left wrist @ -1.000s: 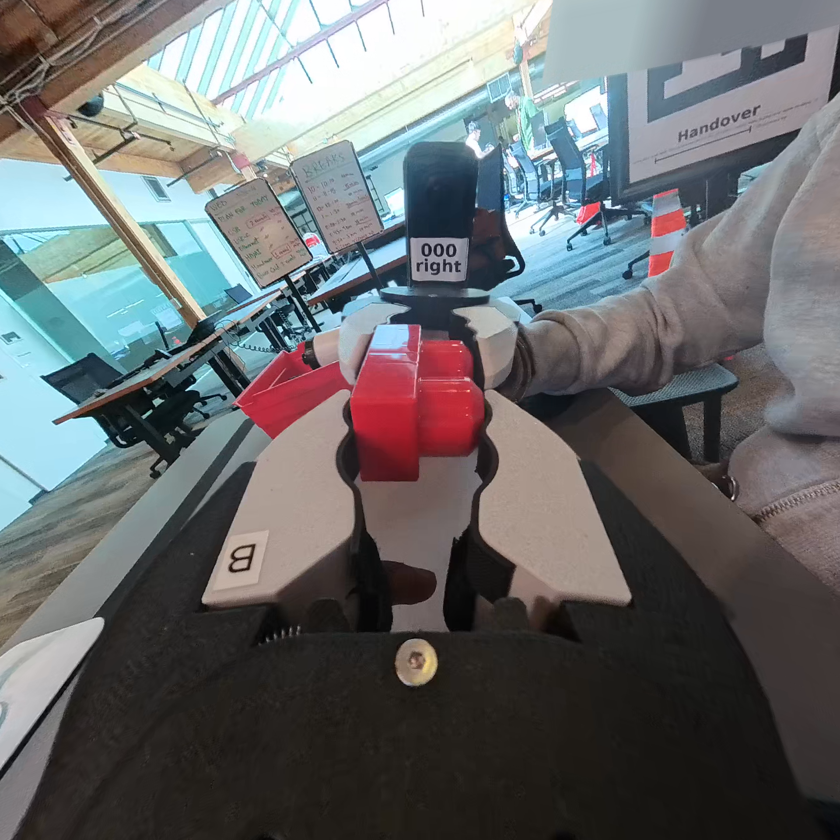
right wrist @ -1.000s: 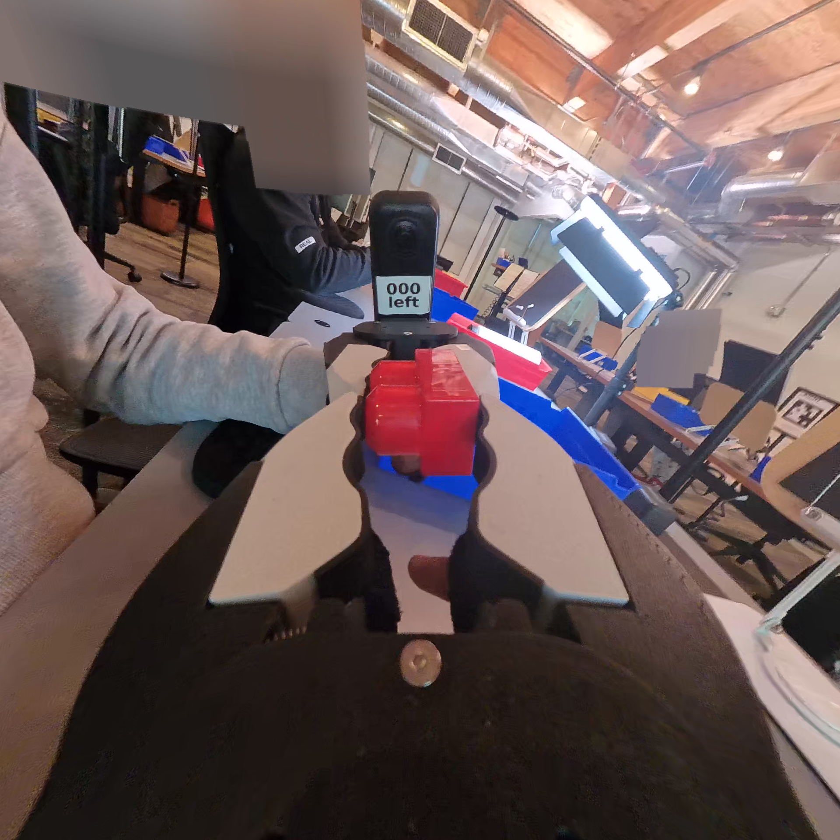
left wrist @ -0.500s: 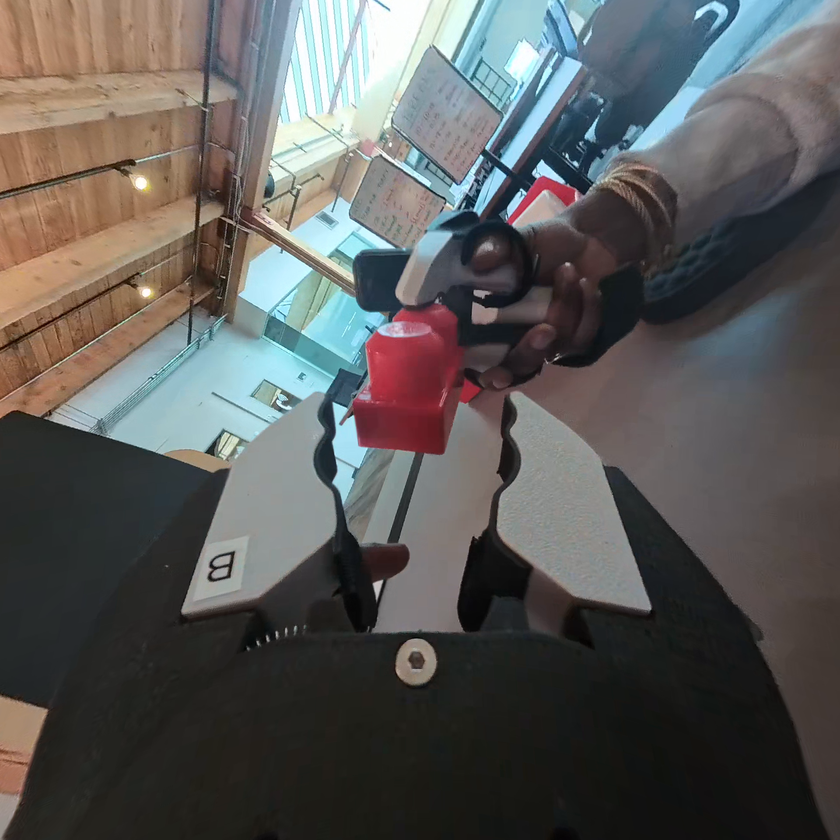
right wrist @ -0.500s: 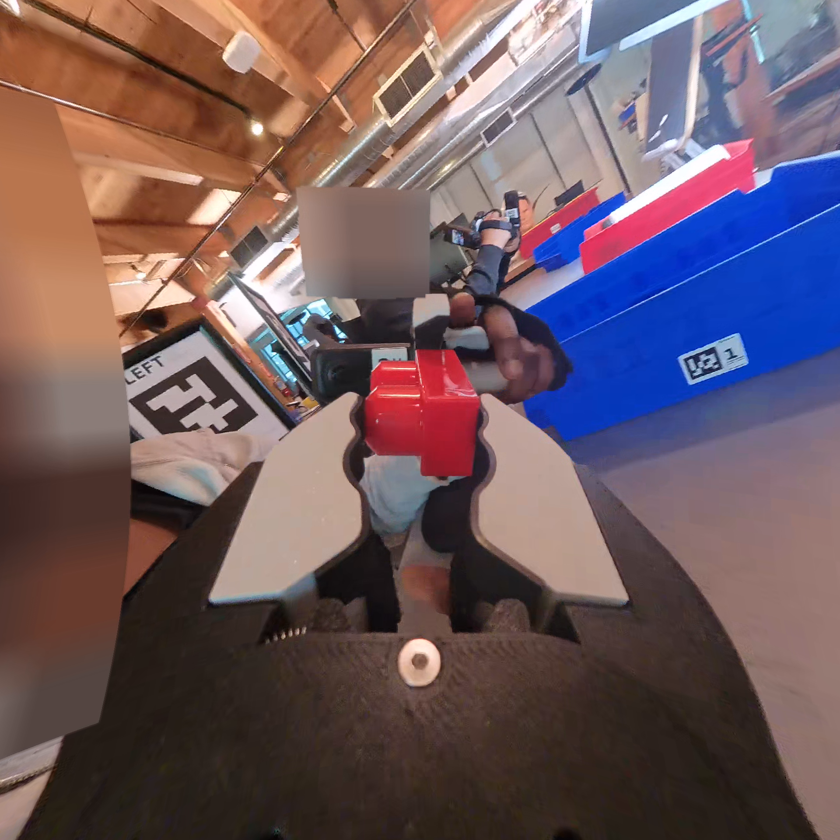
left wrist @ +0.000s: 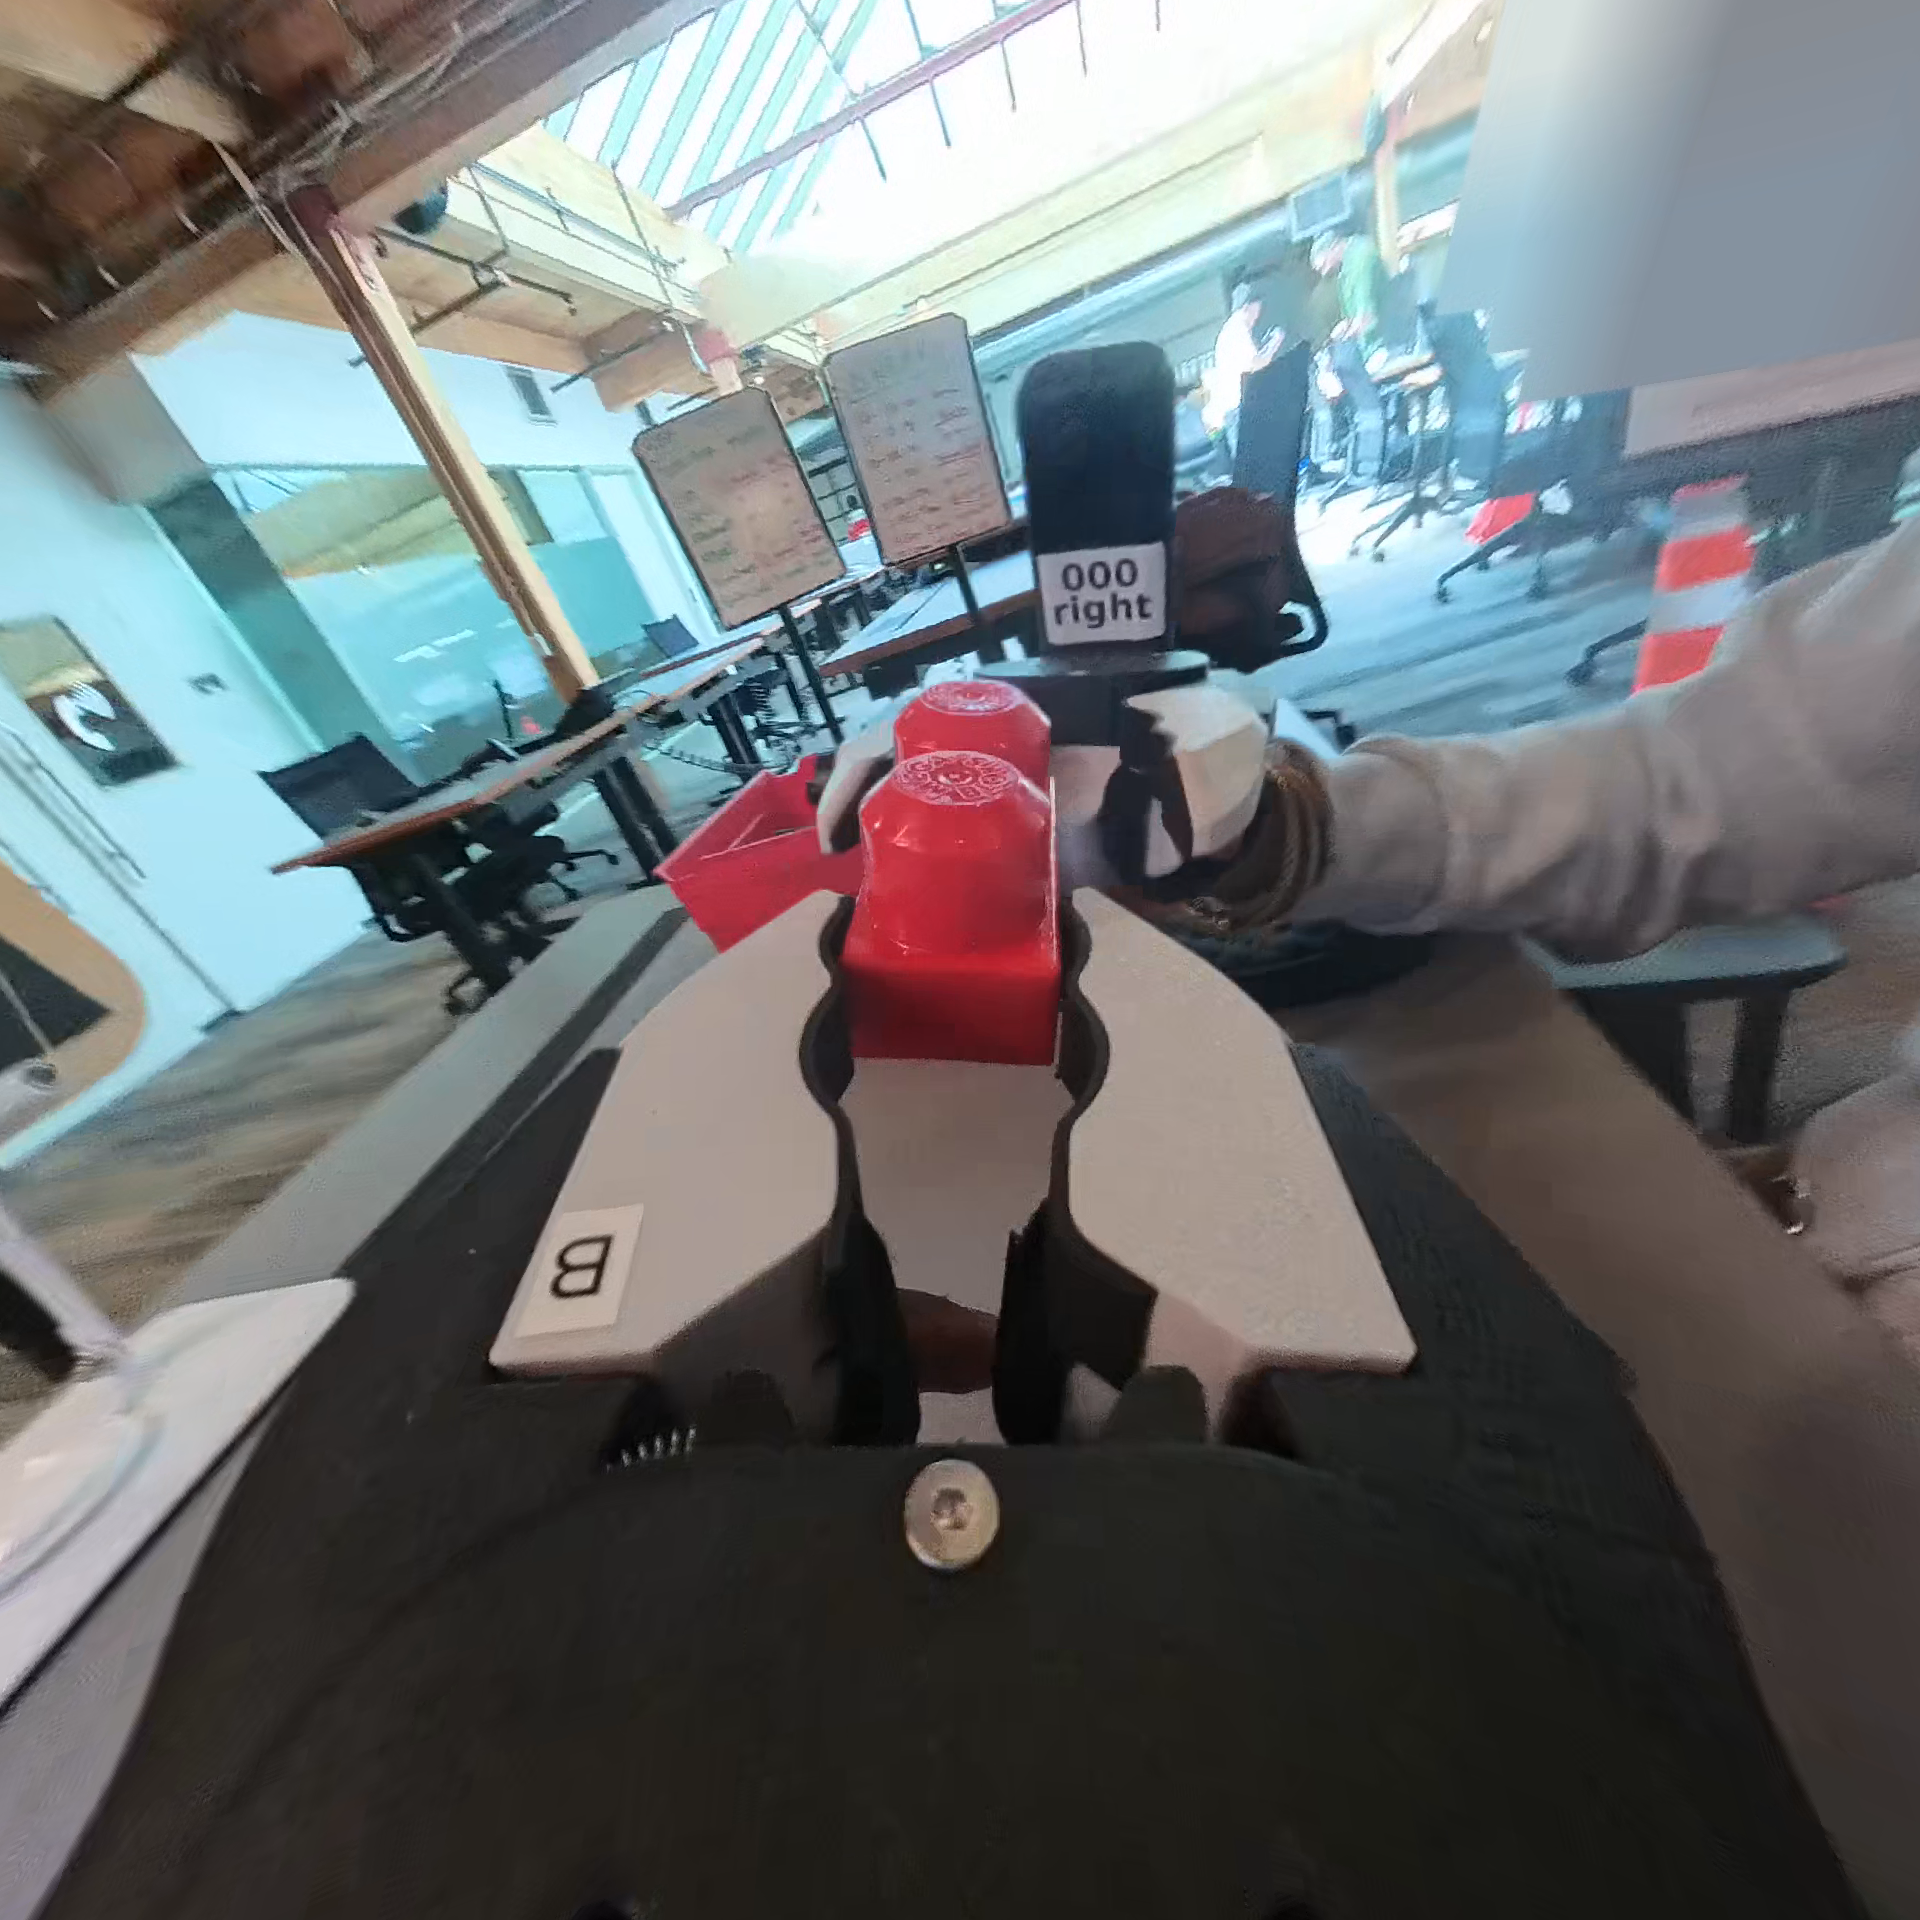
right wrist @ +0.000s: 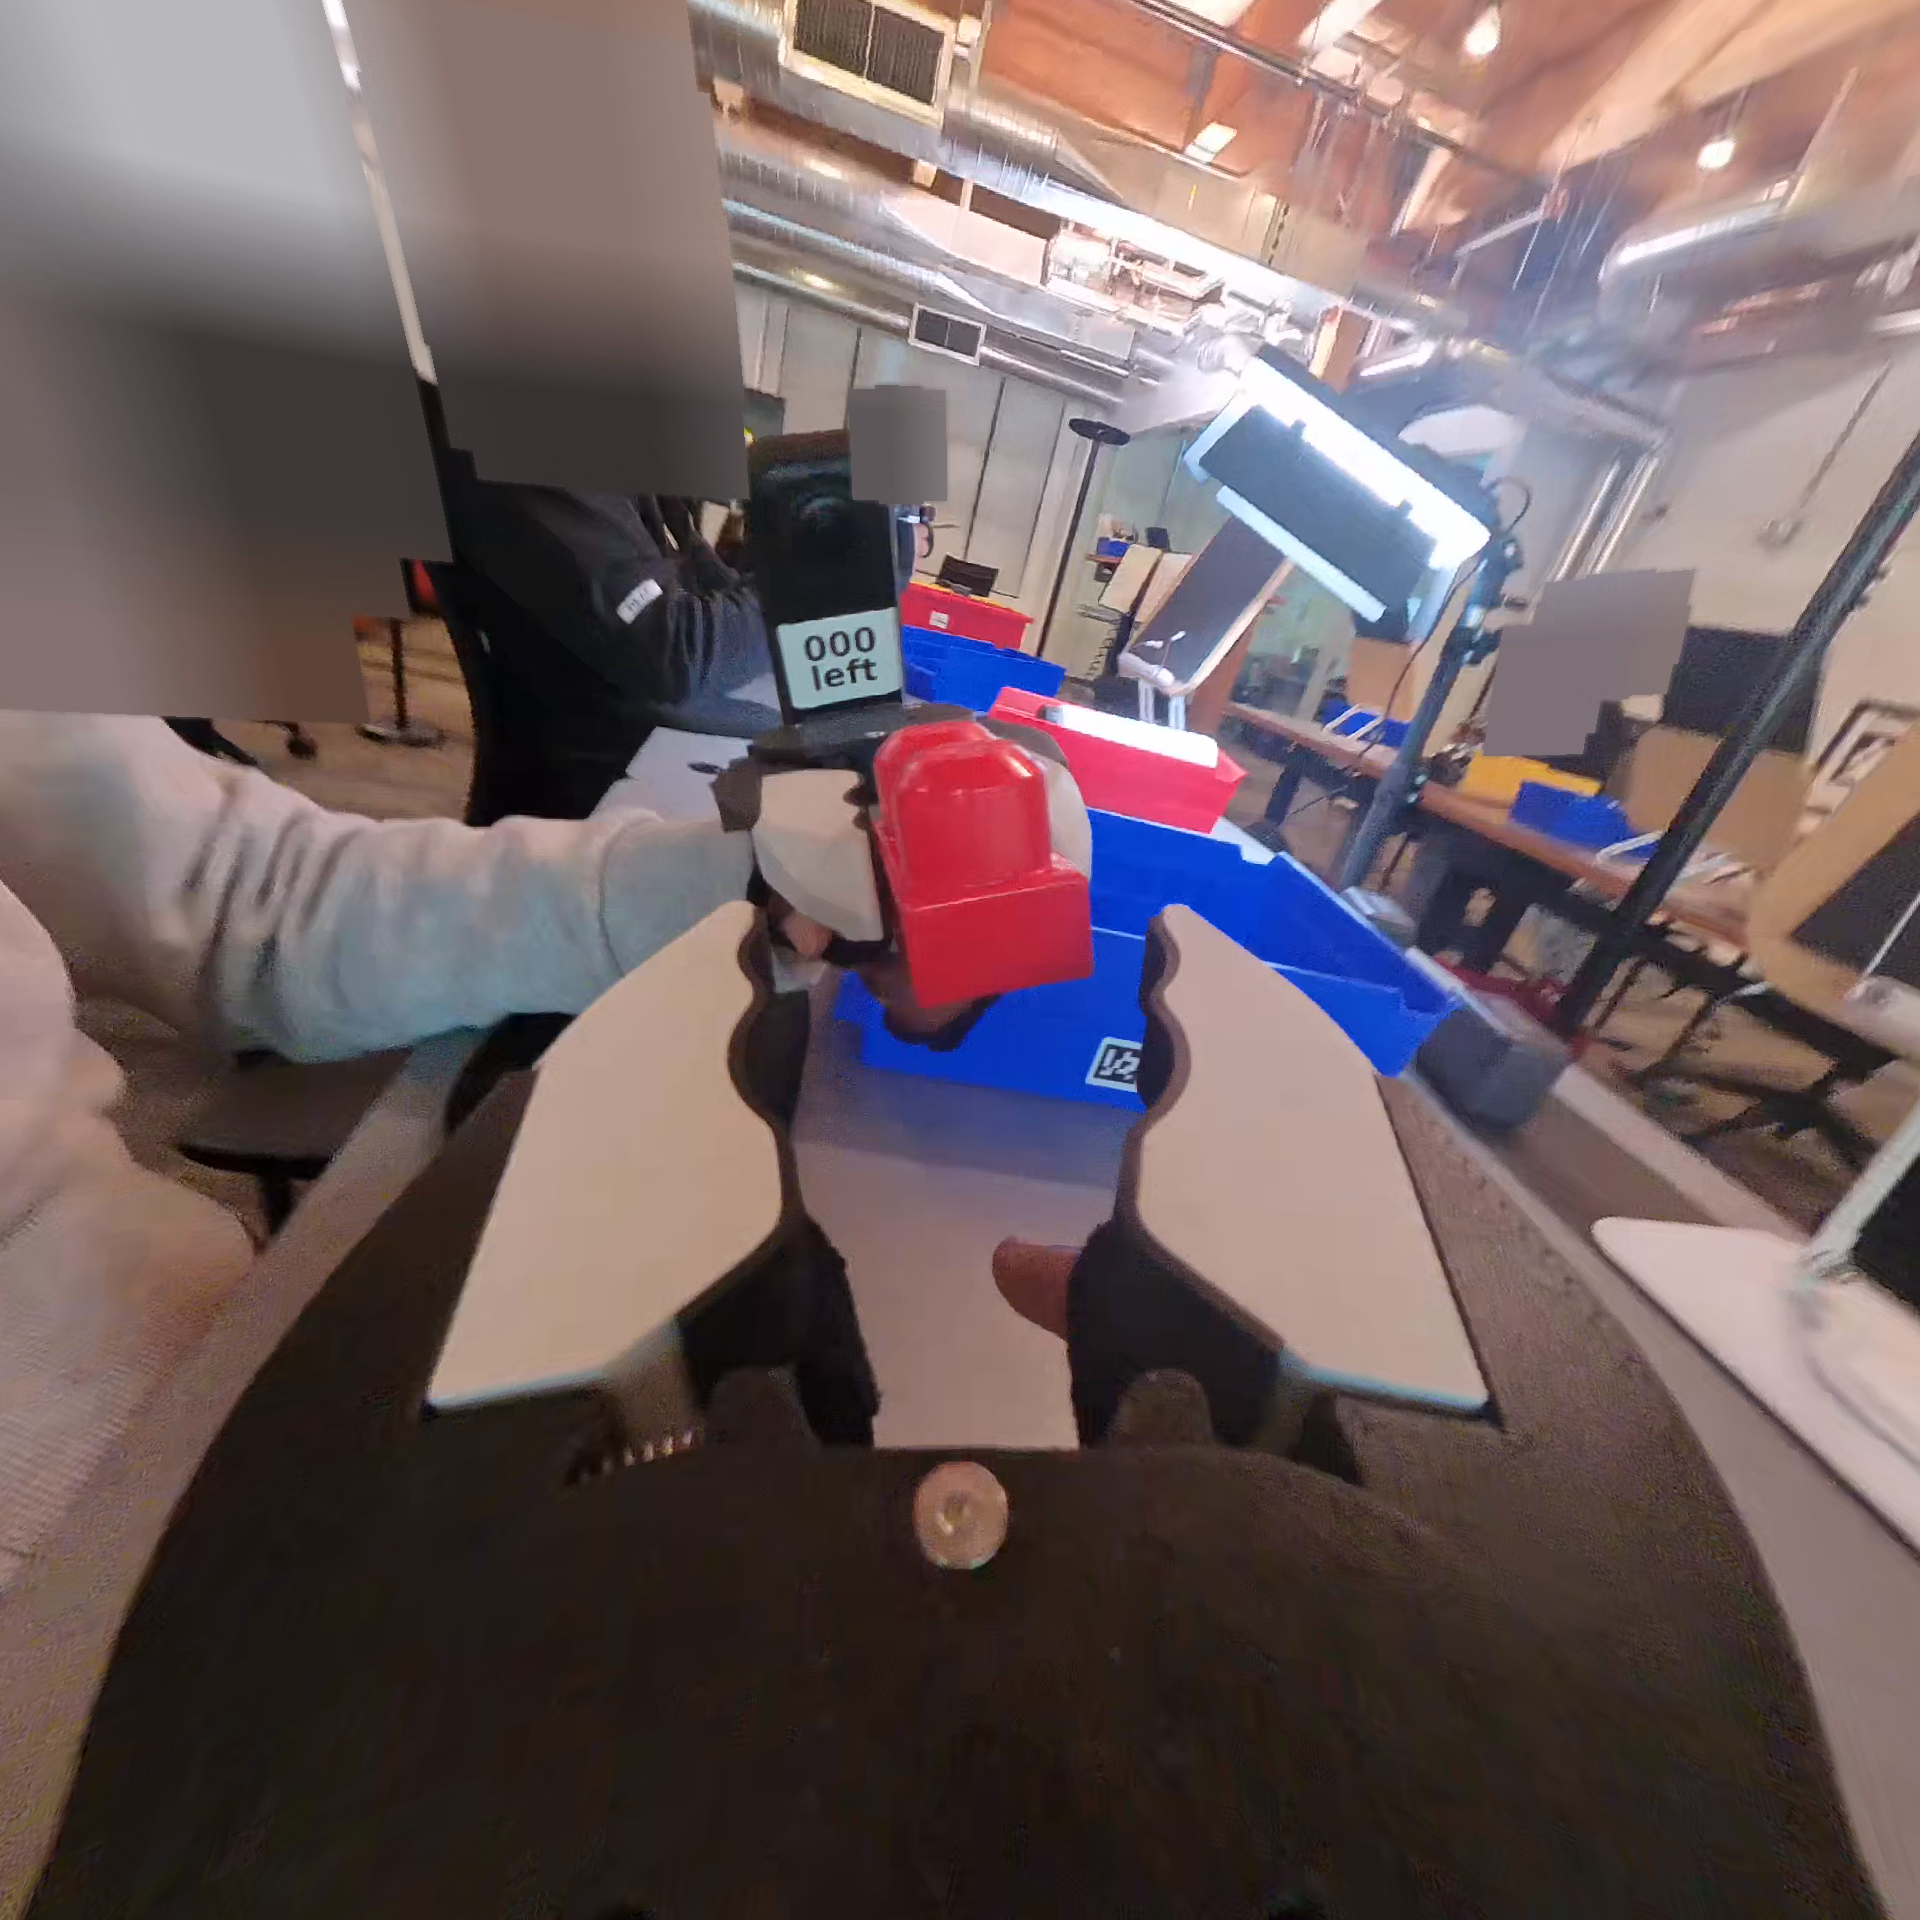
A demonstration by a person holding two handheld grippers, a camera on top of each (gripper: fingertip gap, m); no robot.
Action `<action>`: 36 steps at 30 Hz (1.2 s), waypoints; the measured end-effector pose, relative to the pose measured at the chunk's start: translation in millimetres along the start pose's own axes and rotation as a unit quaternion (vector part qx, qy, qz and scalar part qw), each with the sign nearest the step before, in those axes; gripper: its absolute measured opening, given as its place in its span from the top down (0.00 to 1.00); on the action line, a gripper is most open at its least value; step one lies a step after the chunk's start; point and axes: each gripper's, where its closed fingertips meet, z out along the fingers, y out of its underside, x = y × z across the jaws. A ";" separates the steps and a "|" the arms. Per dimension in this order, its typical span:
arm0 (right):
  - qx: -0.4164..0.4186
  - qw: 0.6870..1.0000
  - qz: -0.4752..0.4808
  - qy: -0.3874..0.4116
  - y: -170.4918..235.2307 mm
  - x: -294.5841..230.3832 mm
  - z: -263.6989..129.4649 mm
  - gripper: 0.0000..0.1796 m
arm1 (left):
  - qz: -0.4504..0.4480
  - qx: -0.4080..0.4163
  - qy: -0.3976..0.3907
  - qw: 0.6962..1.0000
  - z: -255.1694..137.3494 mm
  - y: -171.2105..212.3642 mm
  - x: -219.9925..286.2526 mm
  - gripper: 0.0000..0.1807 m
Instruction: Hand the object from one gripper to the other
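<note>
L gripper jaws clamped on red block; block sits between the tips, base pinched on both sides, two studs up, far stud toward the R unit. Block off the table, held in air. R gripper jaws wide apart, nothing between them; in R wrist view the block is just ahead of the tips, nearer the left finger's line but clear of both pads, no contact seen. In L wrist view the R gripper shows beyond the block, facing it, its white fingers spread to either side; its left tip looks very near or touching the far stud, cannot tell which. In R wrist view the L gripper shows behind the block, white fingers flanking it. Grey sleeve runs to the R unit. Beyond the jaws: blue bin on grey table ahead of R tips; red bin left of L tips. Edges of both views motion-blurred.
</note>
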 end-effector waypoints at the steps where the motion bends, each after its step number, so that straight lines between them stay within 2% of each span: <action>1: -0.002 1.000 -0.021 0.004 -0.1 -1.6 0.7 0.64 | -0.013 0.003 0.008 1.000 0.2 -0.4 1.5 0.80; 5: -0.004 1.000 -0.017 0.001 3.7 -2.7 2.9 0.67 | -0.028 -0.008 0.036 0.999 3.4 3.3 10.2 0.80; 8: -0.010 1.000 -0.012 -0.012 6.9 -6.2 3.3 0.79 | -0.033 -0.019 0.046 0.998 6.0 7.9 14.2 0.80; 13: -0.015 0.999 0.029 -0.024 7.5 -5.4 2.2 0.80 | -0.021 0.004 0.033 0.999 7.1 2.8 12.2 0.79; 16: -0.006 0.994 0.103 -0.030 6.1 0.3 0.4 0.80 | 0.063 0.033 -0.004 0.997 7.7 -5.4 10.4 0.67; 19: -0.002 0.979 0.200 -0.045 7.9 6.3 -2.5 0.80 | 0.172 0.001 -0.048 0.984 11.0 0.7 5.6 0.55; 22: -0.001 0.949 0.305 -0.074 11.6 7.3 -2.9 0.80 | 0.270 -0.040 -0.071 0.959 14.7 11.7 4.4 0.54; 26: -0.010 0.932 0.350 -0.089 15.8 5.7 -2.7 0.80 | 0.303 -0.052 -0.095 0.947 11.2 11.5 -2.7 0.64; 30: -0.031 0.929 0.355 -0.102 20.8 -1.4 -0.1 0.80 | 0.294 -0.051 -0.088 0.950 11.1 11.7 -1.9 0.58; 32: -0.039 0.927 0.357 -0.104 22.8 -3.1 0.5 0.80 | 0.310 -0.064 -0.083 0.945 11.6 16.4 -0.9 0.63; 34: -0.044 0.927 0.358 -0.105 24.7 -4.2 1.0 0.80 | 0.309 -0.070 -0.073 0.946 12.7 18.5 2.2 0.72; 36: -0.044 0.925 0.362 -0.110 24.5 -5.5 1.2 0.80 | 0.306 -0.070 -0.070 0.947 12.1 17.6 2.8 0.73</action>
